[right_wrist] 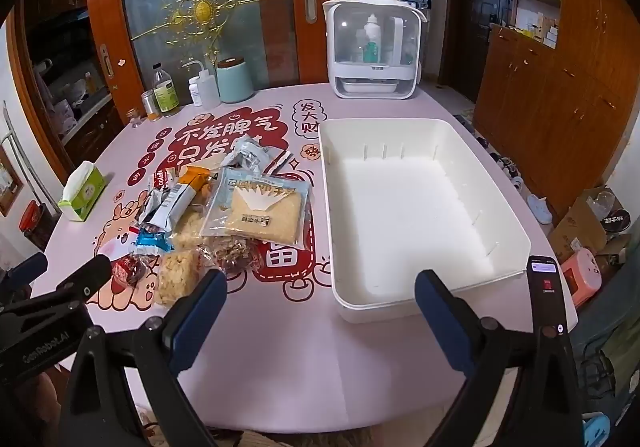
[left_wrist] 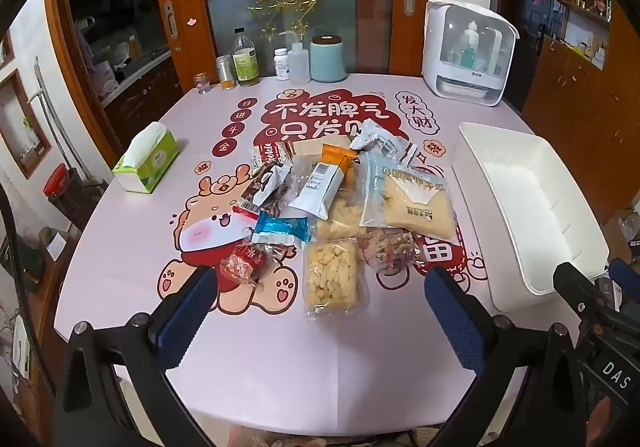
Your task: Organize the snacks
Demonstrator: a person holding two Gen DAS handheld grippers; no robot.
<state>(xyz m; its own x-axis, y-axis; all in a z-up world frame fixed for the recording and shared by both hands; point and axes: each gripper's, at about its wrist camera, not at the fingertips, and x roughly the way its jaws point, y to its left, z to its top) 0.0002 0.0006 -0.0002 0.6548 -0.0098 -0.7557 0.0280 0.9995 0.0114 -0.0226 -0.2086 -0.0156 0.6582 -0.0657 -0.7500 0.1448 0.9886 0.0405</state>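
A heap of snack packets (left_wrist: 332, 199) (right_wrist: 224, 215) lies mid-table: a clear bag of yellow puffs (left_wrist: 330, 279), a large pale-blue pack of crackers (left_wrist: 412, 203) (right_wrist: 256, 211), a blue foil bar (left_wrist: 280, 229), a red wrapped sweet (left_wrist: 242, 263). An empty white bin (left_wrist: 528, 207) (right_wrist: 404, 215) stands to their right. My left gripper (left_wrist: 320, 311) hovers open above the near table, just short of the puffs bag. My right gripper (right_wrist: 320, 311) hangs open in front of the bin's near-left corner. Nothing is between either pair of fingers.
A green tissue box (left_wrist: 146, 161) sits at the left edge. Bottles, jars and a blue canister (left_wrist: 328, 59) line the back, next to a white countertop cabinet (left_wrist: 468, 51). A phone (right_wrist: 546, 295) on a mount stands at the right. The pink printed tablecloth (left_wrist: 280, 359) covers the table.
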